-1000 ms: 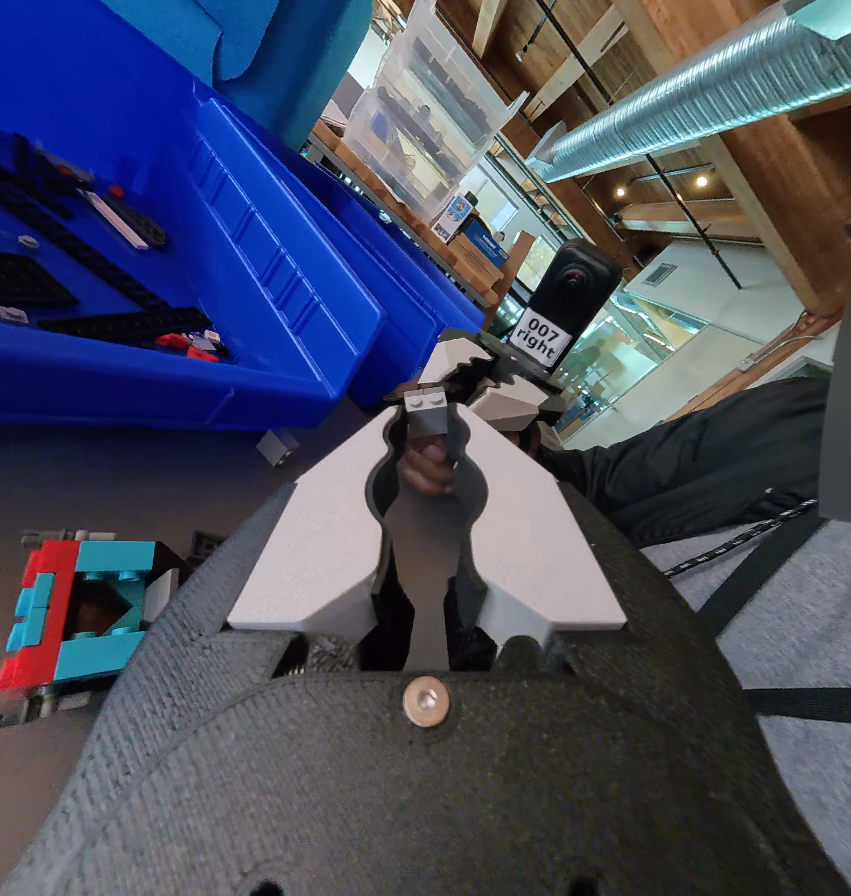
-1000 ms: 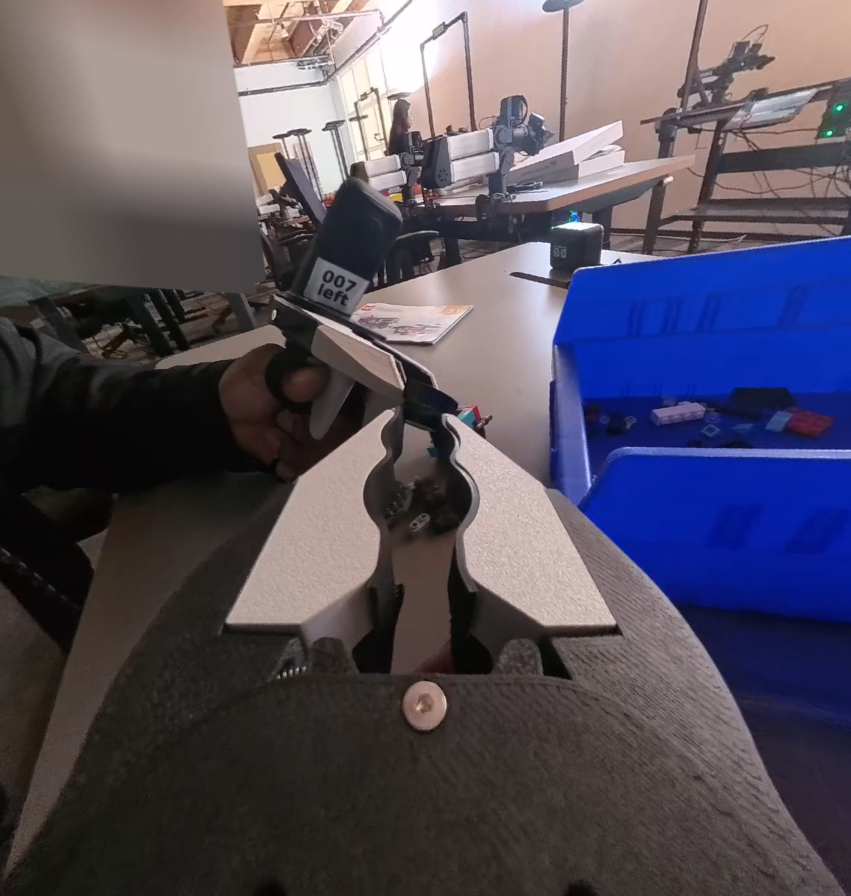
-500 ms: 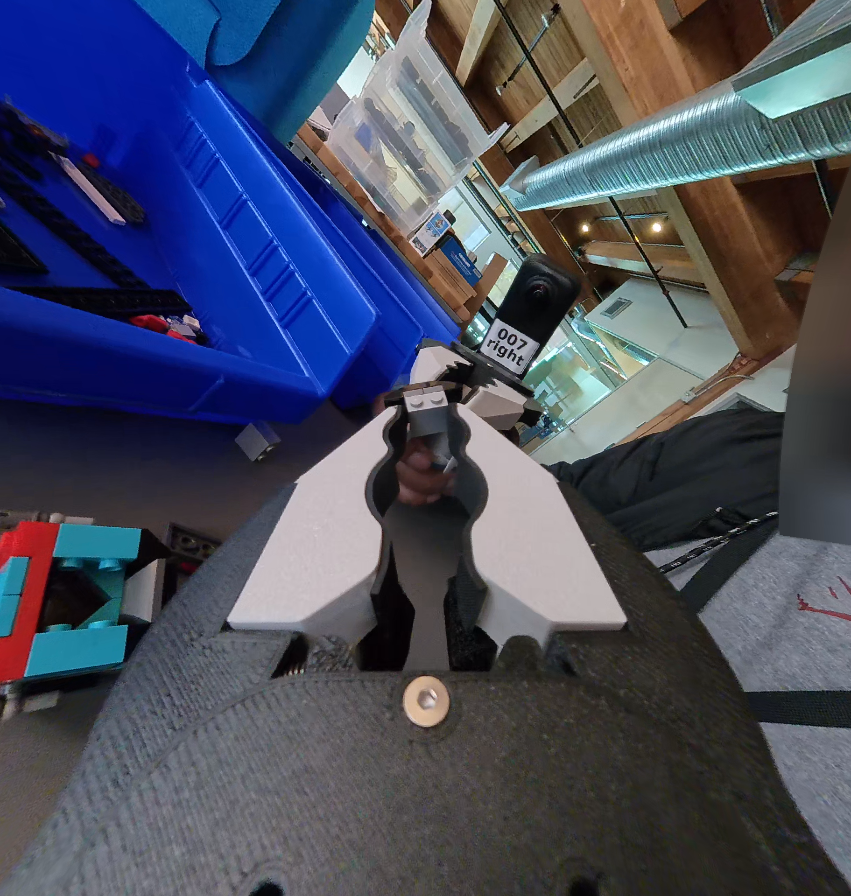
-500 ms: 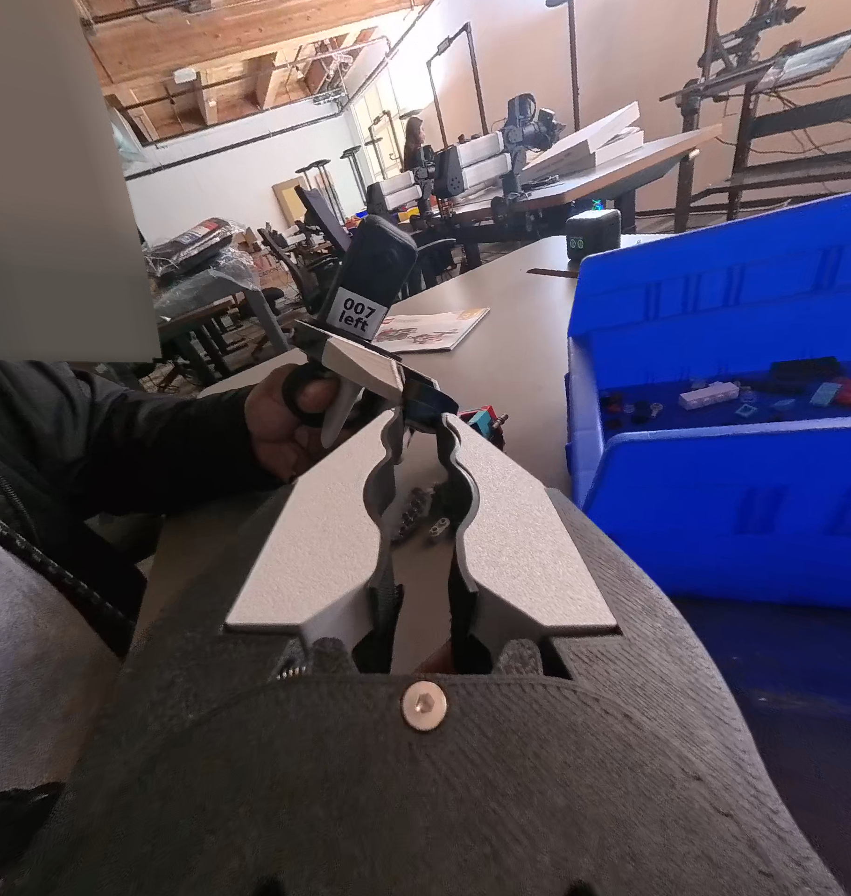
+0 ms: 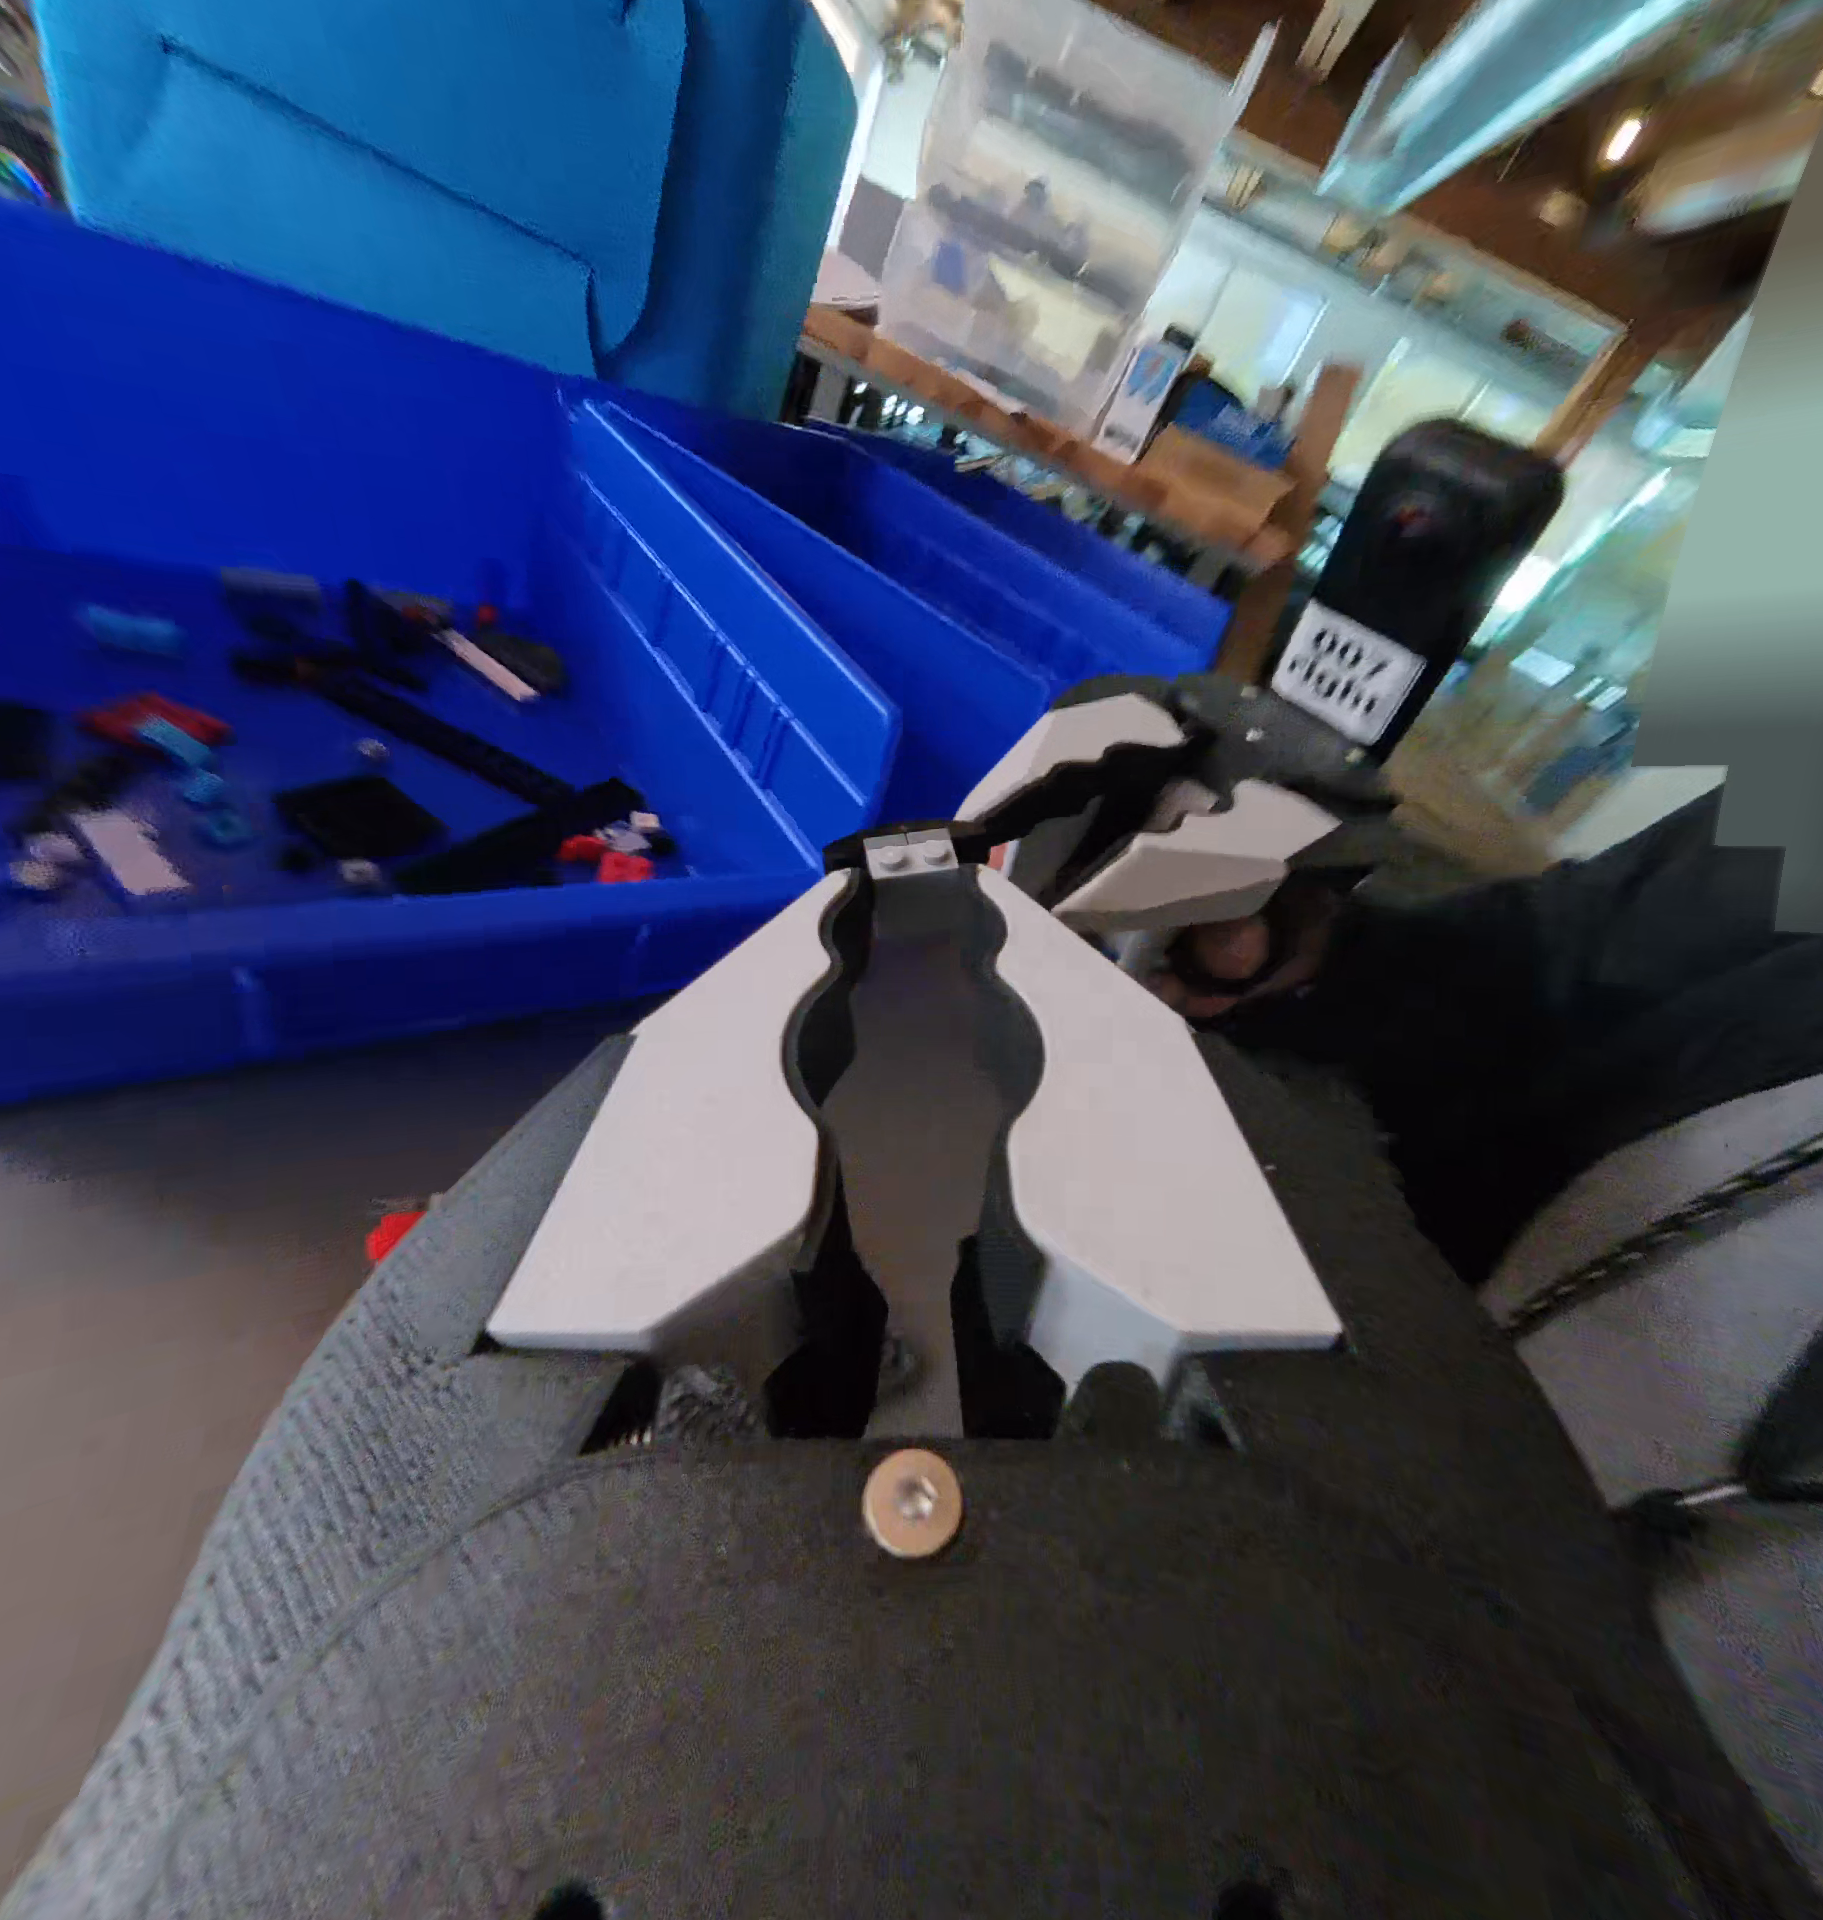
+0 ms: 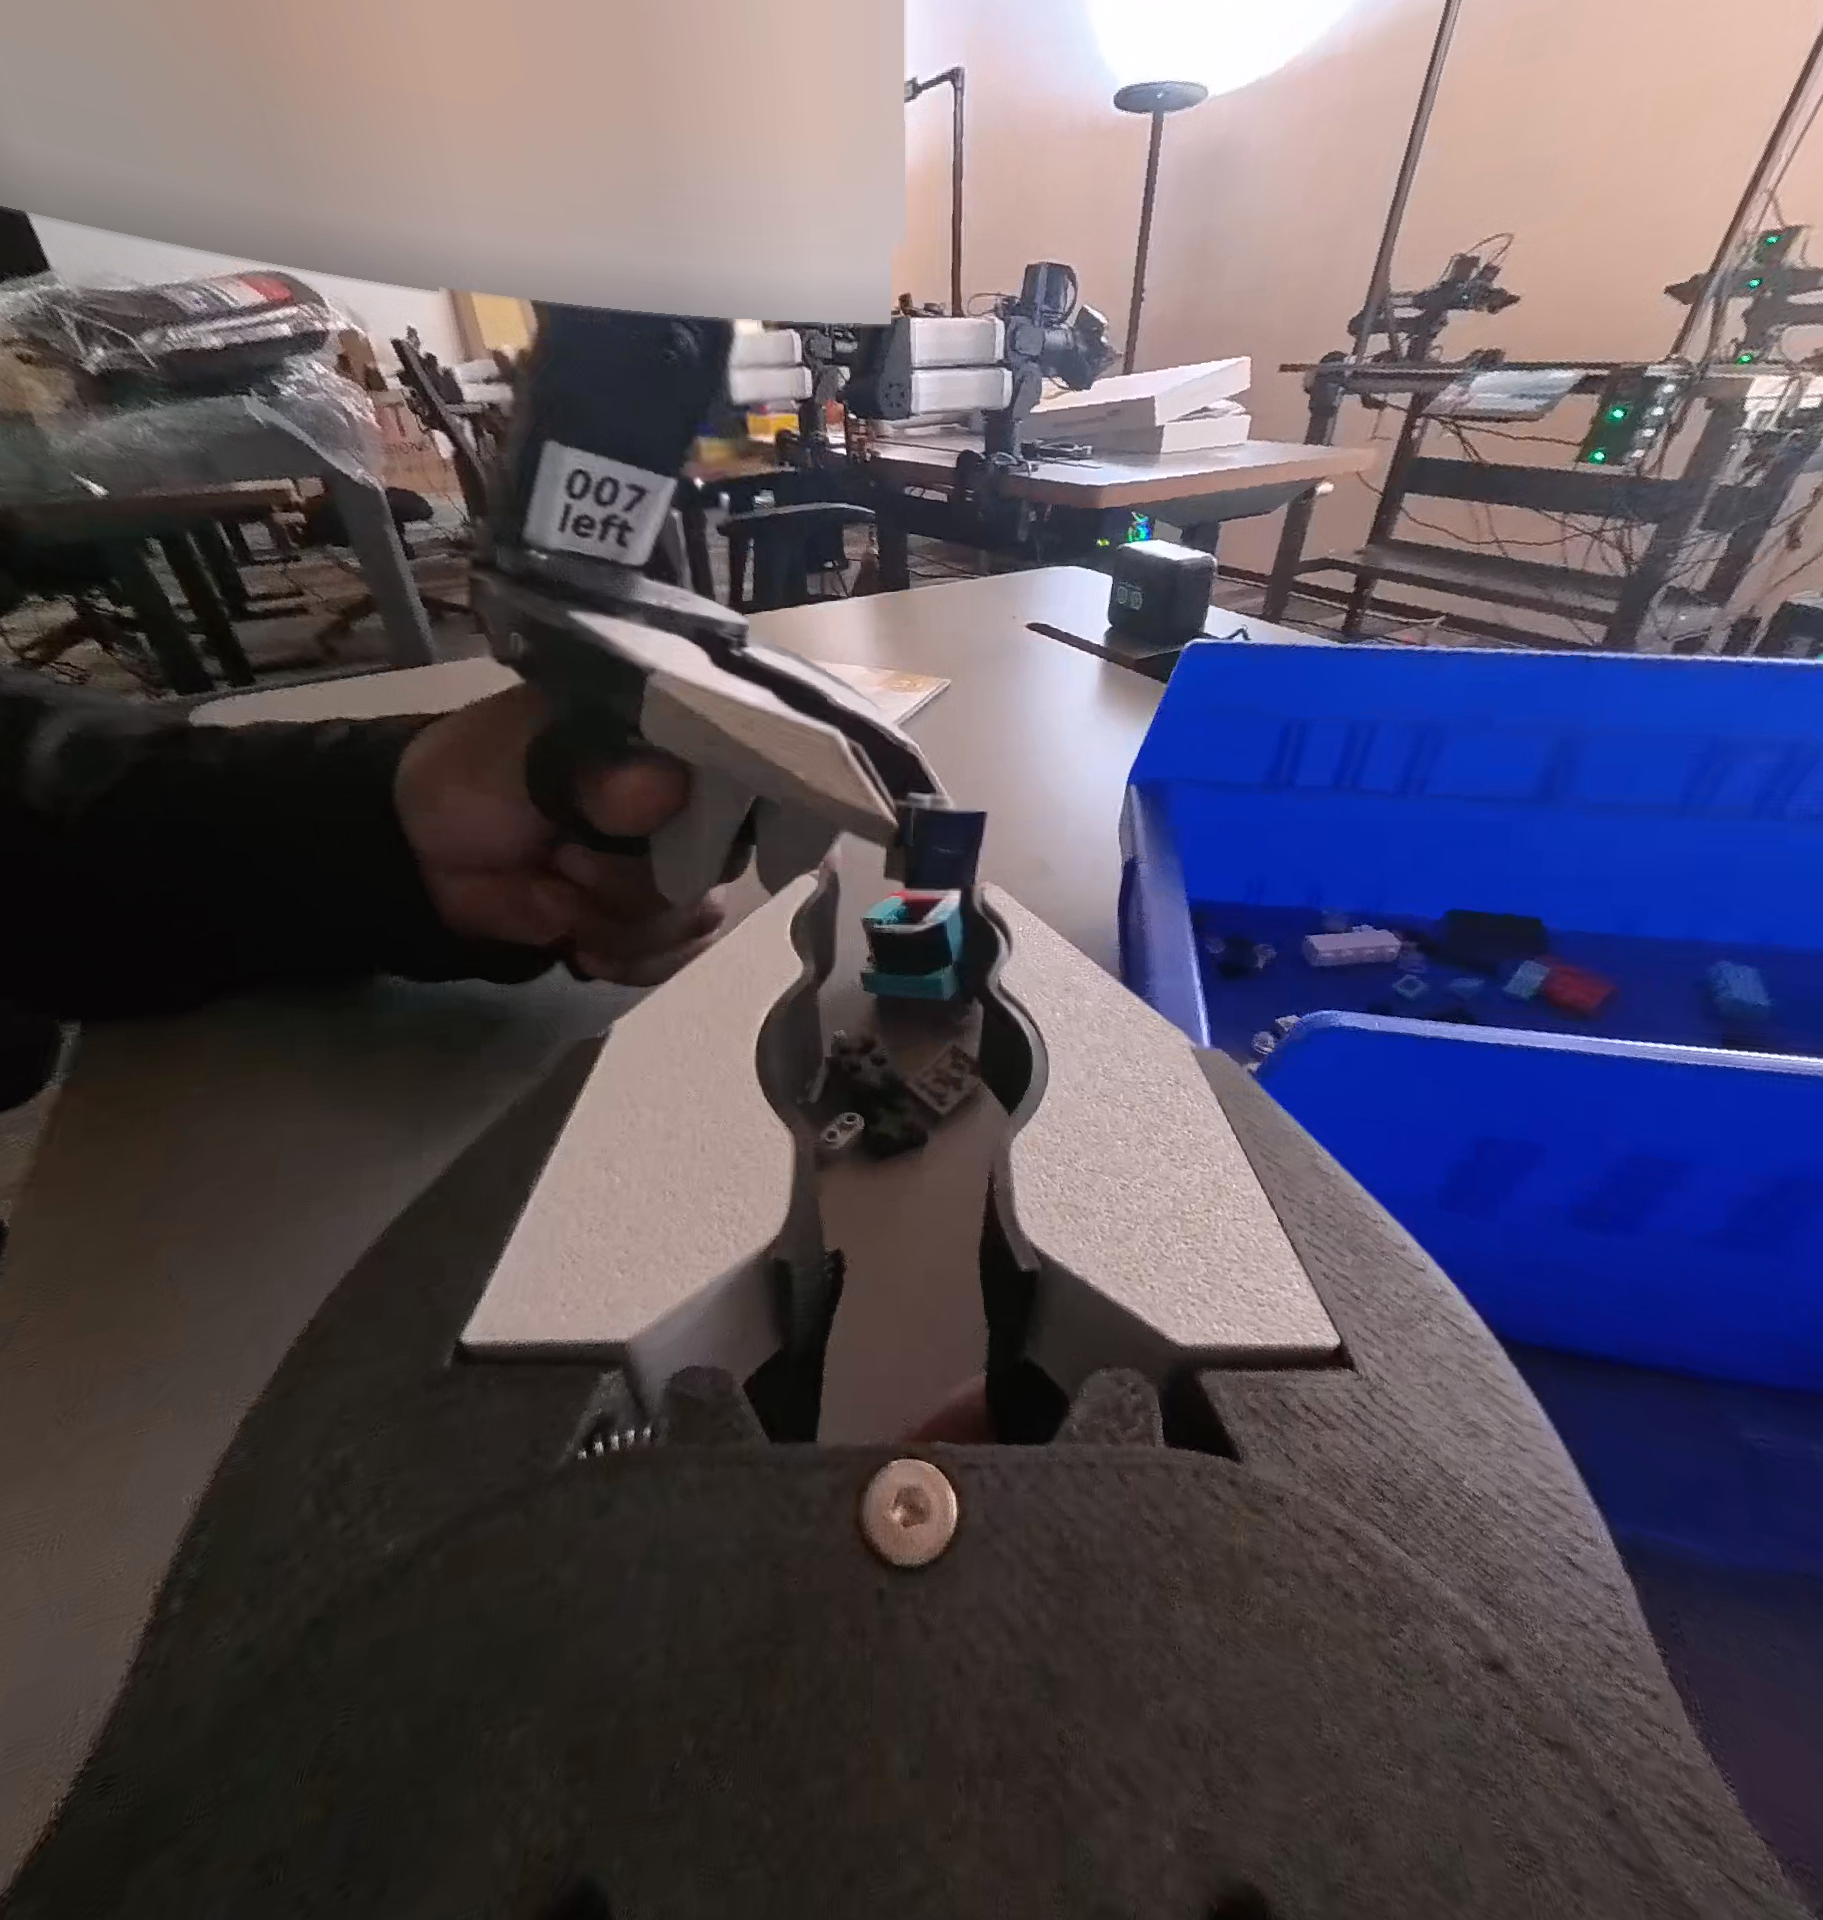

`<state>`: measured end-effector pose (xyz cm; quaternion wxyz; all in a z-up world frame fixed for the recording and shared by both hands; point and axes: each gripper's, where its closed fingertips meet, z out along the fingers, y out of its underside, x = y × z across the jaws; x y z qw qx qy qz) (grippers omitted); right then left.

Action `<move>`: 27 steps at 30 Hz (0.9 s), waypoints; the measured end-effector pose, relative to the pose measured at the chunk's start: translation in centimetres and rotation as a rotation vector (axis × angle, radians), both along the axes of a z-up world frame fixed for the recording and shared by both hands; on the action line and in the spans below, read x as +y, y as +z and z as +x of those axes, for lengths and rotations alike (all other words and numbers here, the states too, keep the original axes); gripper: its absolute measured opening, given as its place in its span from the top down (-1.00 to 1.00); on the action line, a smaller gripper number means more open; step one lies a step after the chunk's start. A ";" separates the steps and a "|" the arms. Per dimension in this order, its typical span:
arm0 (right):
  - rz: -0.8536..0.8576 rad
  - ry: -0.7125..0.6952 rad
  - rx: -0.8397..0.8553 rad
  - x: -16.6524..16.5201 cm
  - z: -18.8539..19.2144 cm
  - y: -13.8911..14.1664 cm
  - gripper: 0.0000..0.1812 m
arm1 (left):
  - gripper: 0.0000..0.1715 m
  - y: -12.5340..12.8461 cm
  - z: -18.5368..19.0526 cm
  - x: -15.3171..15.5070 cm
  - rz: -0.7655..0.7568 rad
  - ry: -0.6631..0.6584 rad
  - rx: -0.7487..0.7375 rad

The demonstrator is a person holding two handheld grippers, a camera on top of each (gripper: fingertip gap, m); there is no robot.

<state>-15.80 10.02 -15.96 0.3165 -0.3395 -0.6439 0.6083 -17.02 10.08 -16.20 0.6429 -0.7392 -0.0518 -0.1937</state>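
- The left gripper [image 5: 912, 868] is closed on a small grey brick [image 5: 912, 854]; the brick sits between the very tips with its studs turned up, so it is pinched by its sides and the top and underside stay free
- In the right wrist view this brick [image 6: 943, 844] looks dark and hangs just above the teal and red block [image 6: 912, 954], which stands on the table [image 6: 1042, 707] beyond the right tips
- The right gripper [image 6: 902, 904] has its jaws parted and nothing is between them; through the gap one sees loose dark pieces [image 6: 886, 1101] lying on the table
- In the left view the right gripper [image 5: 1000, 821] has its tips just behind the brick, very close; I cannot tell if they touch it
- The blue bin [image 5: 419, 935] with small parts is to the left of the left gripper, and to the right of the right gripper [image 6: 1509, 1195]
- Compared with one second ago, the left gripper is tilted more downward: ceiling and duct are gone from its view, the bin floor shows more
- The right gripper was then directly ahead of the left tips; now it is off to the right of them
- The block lay low at the left of the left view before; now only a red corner [image 5: 387, 1236] shows there
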 end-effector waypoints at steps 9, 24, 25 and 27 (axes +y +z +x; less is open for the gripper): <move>-0.067 0.097 -0.061 -0.3 0.5 -0.2 0.74 | 0.80 -0.6 1.6 0.1 -0.026 -0.024 0.304; -0.051 0.134 -0.042 -0.4 1.1 -0.1 0.86 | 0.80 -0.5 2.3 -0.2 -0.009 -0.082 0.368; -0.057 0.135 -0.046 -0.4 1.1 -0.1 0.86 | 0.80 -0.5 2.3 -0.2 -0.008 -0.084 0.357; -0.067 0.136 -0.052 -0.3 1.1 -0.1 0.87 | 0.80 -0.5 2.3 -0.2 -0.006 -0.087 0.332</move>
